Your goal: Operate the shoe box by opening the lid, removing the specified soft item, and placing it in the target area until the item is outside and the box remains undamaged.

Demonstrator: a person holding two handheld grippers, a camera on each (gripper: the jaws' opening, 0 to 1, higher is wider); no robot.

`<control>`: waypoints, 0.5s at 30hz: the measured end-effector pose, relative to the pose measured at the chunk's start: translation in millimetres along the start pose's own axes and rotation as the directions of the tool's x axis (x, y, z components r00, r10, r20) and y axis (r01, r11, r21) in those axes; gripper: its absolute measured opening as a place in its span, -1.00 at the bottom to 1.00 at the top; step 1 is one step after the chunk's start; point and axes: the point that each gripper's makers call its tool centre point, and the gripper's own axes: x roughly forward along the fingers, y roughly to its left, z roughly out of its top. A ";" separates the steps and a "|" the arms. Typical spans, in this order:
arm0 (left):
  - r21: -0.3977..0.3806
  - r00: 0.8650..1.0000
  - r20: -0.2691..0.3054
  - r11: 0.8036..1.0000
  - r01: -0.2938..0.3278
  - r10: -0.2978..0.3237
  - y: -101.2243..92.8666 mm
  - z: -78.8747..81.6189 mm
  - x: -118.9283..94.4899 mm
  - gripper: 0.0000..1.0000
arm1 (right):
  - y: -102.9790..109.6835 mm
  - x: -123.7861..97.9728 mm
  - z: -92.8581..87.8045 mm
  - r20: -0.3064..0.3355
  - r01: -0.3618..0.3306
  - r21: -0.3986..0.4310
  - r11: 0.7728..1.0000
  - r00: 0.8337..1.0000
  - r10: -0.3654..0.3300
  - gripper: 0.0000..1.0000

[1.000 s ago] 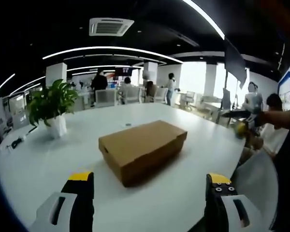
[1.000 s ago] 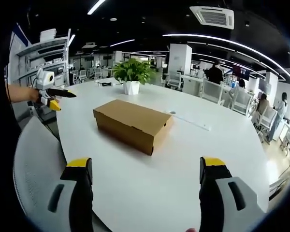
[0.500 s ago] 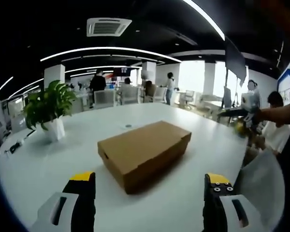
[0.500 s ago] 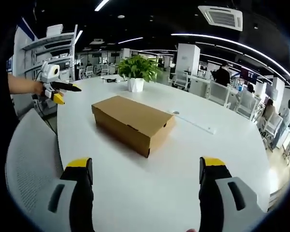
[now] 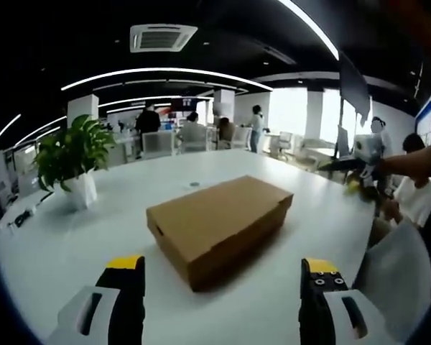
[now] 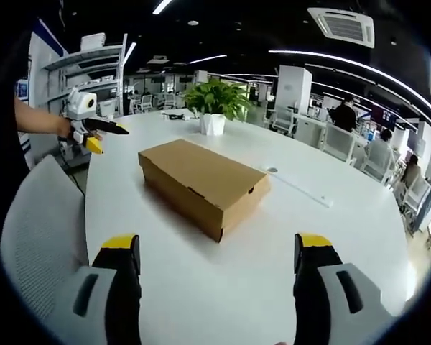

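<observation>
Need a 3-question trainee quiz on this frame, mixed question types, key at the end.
1. True or false: the shoe box has its lid closed.
2. What stands on the white table beyond the box in the right gripper view? A) a potted plant B) a laptop C) a shoe
3. Fill in: the left claw and the right claw both have their jaws ____ and hold nothing.

Key:
1. True. The lid lies flat on the box, and neither claw touches it.
2. A, the potted plant in a white pot.
3. Open, spread wide with bare table between them.
</observation>
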 end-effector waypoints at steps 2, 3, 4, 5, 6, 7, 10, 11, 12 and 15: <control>0.008 1.000 0.000 1.000 -0.005 0.005 2.6 0.2 2.7 0.77 | -1.1 5.9 1.2 0.003 -0.010 -0.010 1.000 1.000 0.010 0.63; 0.009 1.000 -0.001 1.000 -0.007 0.007 3.7 0.2 3.9 0.76 | -1.9 8.3 1.4 0.003 -0.014 -0.012 1.000 1.000 0.014 0.62; 0.009 1.000 -0.004 1.000 -0.011 0.011 6.3 -0.6 5.8 0.74 | -2.6 10.7 1.7 0.005 -0.018 -0.015 1.000 1.000 0.018 0.61; 0.009 1.000 -0.005 1.000 -0.015 0.015 7.6 -0.8 6.9 0.72 | -3.5 14.3 2.3 0.007 -0.024 -0.019 1.000 1.000 0.024 0.59; 0.010 1.000 -0.005 1.000 -0.022 0.022 9.9 -1.1 8.6 0.71 | -4.0 16.8 2.8 0.010 -0.028 -0.021 0.999 1.000 0.028 0.58; 0.009 1.000 -0.005 1.000 -0.024 0.024 11.0 -1.3 10.0 0.69 | -4.7 19.3 3.0 0.011 -0.033 -0.022 0.999 0.999 0.034 0.56; 0.014 1.000 -0.012 0.999 -0.029 0.029 13.9 -2.9 15.2 0.66 | -6.4 29.6 3.9 0.014 -0.049 -0.034 0.998 0.999 0.049 0.49; 0.018 0.999 -0.013 0.999 -0.032 0.032 14.9 -3.4 16.7 0.63 | -6.8 32.0 4.1 0.014 -0.053 -0.037 0.998 0.998 0.053 0.47; 0.021 0.999 -0.011 0.999 -0.034 0.035 18.8 -3.7 19.0 0.59 | -7.2 35.5 4.6 0.015 -0.058 -0.042 0.997 0.998 0.059 0.44; 0.018 0.999 -0.006 0.999 -0.046 0.046 26.2 -5.2 25.1 0.52 | -7.7 43.5 5.1 0.013 -0.072 -0.050 0.996 0.997 0.073 0.40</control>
